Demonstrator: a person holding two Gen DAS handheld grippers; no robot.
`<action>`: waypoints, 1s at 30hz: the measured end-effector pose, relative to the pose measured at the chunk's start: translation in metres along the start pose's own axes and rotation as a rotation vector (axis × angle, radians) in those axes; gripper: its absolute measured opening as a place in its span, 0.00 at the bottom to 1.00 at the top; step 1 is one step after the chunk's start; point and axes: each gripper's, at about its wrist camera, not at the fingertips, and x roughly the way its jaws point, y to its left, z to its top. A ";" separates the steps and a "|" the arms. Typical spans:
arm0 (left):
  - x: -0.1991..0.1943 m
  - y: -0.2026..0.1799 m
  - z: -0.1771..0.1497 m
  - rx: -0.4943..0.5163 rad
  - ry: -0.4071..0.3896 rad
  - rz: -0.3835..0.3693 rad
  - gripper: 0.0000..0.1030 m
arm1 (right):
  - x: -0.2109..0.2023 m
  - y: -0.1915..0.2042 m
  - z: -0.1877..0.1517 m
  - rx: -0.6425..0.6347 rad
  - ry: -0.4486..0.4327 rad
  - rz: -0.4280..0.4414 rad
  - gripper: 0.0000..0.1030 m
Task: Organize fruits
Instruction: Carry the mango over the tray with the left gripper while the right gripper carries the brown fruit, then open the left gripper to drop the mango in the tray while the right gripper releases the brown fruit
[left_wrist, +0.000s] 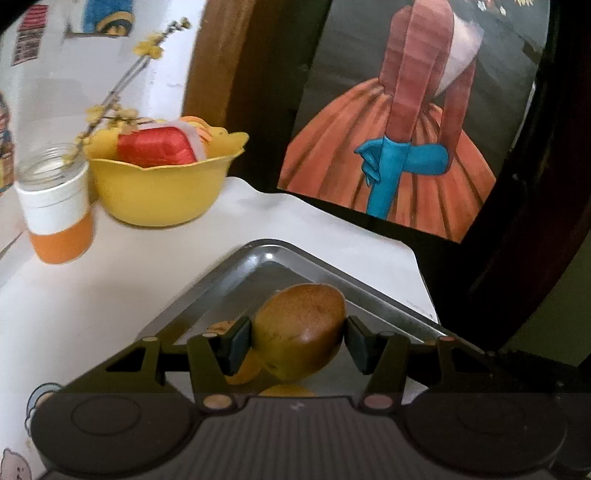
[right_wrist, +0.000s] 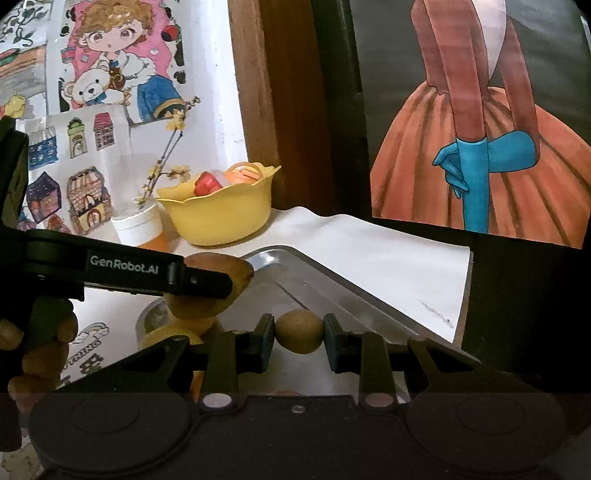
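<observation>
A white-covered desk (left_wrist: 110, 295) carries a shiny rectangular metal tray (left_wrist: 236, 273). Above the tray, the left gripper (left_wrist: 297, 341) clamps a large, matte brown-green oval fruit (left_wrist: 301, 328); the right gripper (right_wrist: 299, 334) pinches a small, round, dull brown fruit (right_wrist: 299, 330).

Tray (left_wrist: 236, 284) on table (left_wrist: 92, 295); bowl (left_wrist: 162, 192) behind tray, jar (left_wrist: 55, 206) left of bowl.

"GenRobot.AI" stands in white on the left tongs (right_wrist: 207, 282).
</observation>
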 end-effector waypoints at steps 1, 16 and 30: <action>0.003 -0.001 0.001 0.004 0.006 -0.001 0.57 | 0.001 -0.001 0.000 0.001 0.002 -0.003 0.30; 0.024 -0.014 0.003 0.047 0.058 0.021 0.57 | 0.014 -0.012 -0.004 0.018 0.037 -0.019 0.30; 0.028 -0.017 0.003 0.050 0.060 0.027 0.57 | 0.022 -0.016 -0.012 0.025 0.085 -0.024 0.30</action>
